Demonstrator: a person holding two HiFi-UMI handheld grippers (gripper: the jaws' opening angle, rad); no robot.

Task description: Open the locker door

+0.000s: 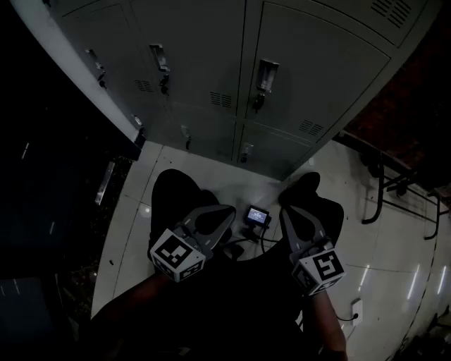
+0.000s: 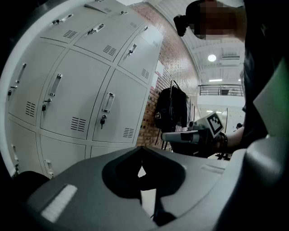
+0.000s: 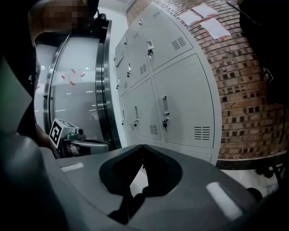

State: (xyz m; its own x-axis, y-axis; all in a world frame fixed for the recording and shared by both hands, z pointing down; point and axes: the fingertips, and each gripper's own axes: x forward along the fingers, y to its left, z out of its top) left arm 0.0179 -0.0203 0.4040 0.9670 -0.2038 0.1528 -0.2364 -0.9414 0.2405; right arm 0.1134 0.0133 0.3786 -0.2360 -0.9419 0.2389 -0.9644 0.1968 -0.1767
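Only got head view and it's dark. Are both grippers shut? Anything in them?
Observer: Both are shut and empty. The left gripper has its jaws together with nothing between them, and so does the right gripper.
Operator: Either one at a locker handle?
Observer: No. In the right gripper view the nearest locker door is closed and stands clear ahead of the tips. A key sits in the lock under its handle.
Operator: What's right of the lockers?
Observer: A brick wall, with paper sheets stuck high on it.
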